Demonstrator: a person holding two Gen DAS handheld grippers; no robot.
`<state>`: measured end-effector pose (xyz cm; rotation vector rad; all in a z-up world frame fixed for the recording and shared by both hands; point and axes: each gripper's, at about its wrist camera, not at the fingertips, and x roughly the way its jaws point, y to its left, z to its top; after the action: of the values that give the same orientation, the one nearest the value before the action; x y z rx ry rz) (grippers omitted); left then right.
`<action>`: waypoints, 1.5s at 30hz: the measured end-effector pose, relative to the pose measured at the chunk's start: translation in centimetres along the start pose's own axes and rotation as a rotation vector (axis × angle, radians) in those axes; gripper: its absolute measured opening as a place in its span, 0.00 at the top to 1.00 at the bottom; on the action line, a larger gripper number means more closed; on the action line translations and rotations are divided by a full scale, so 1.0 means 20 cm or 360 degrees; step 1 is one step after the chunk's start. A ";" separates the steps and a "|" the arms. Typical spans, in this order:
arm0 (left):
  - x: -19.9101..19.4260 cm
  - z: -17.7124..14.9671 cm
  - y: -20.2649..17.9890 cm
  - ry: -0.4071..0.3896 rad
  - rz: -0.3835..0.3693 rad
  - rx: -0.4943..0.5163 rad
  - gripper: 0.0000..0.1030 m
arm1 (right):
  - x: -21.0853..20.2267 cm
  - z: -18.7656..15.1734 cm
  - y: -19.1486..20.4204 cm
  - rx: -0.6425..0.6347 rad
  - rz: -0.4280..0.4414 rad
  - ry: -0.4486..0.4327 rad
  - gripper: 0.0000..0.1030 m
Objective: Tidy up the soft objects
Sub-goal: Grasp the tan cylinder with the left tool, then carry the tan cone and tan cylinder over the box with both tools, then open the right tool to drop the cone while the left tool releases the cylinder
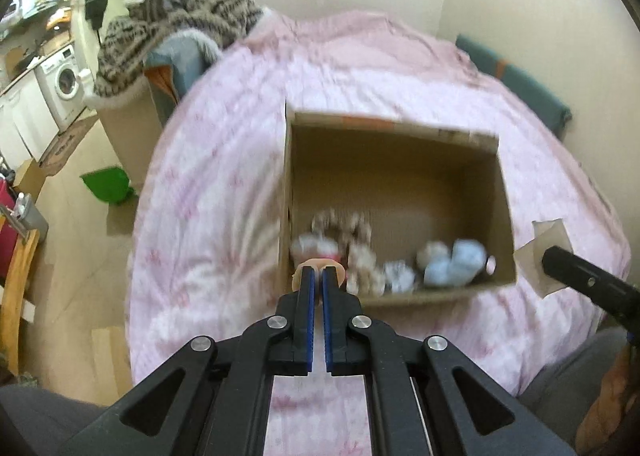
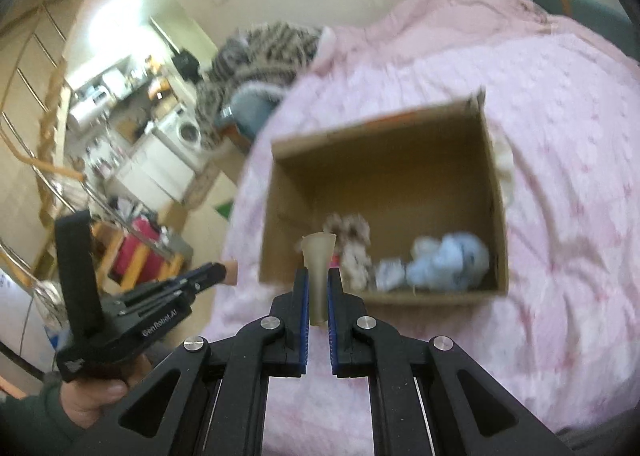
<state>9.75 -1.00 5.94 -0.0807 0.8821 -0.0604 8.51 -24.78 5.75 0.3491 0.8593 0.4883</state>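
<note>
An open cardboard box [image 1: 400, 160] [image 2: 384, 144] sits on the pink bed. Inside it lie a light blue plush toy [image 1: 456, 262] [image 2: 450, 260], a spotted white plush [image 1: 356, 244] [image 2: 352, 244] and a small pale toy [image 1: 398, 276] [image 2: 388, 274]. My left gripper [image 1: 319, 270] is shut on a small peach-coloured soft object [image 1: 320, 266] at the box's near left corner. My right gripper [image 2: 318, 276] is shut on a beige, flat soft piece [image 2: 318, 268] that sticks up between its fingers, just short of the box. The left gripper also shows in the right wrist view [image 2: 216, 272].
The pink floral bedcover [image 1: 224, 192] [image 2: 568, 184] spreads around the box. A patterned blanket heap [image 1: 180, 16] lies at the bed's far left. A green object [image 1: 106, 184] lies on the floor. A washing machine [image 1: 64, 80] stands at the far left. A teal cushion [image 1: 516, 84] lies against the right wall.
</note>
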 end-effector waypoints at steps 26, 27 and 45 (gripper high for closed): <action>0.51 0.22 -0.13 0.0025 -0.0087 0.0090 0.96 | 0.43 0.17 -0.39 0.0156 -0.0226 0.0110 0.91; 0.54 0.20 -0.13 0.0052 -0.0094 0.0082 0.96 | 0.46 0.16 -0.40 0.0159 -0.0244 0.0132 0.90; 0.61 0.17 -0.06 0.0052 -0.0059 0.0031 0.96 | 0.48 0.16 -0.46 0.0321 -0.0208 0.0079 0.27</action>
<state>20.04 -3.16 -1.21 -0.0778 0.9128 -0.1053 18.82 -27.61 -2.84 0.4638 0.9758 0.2905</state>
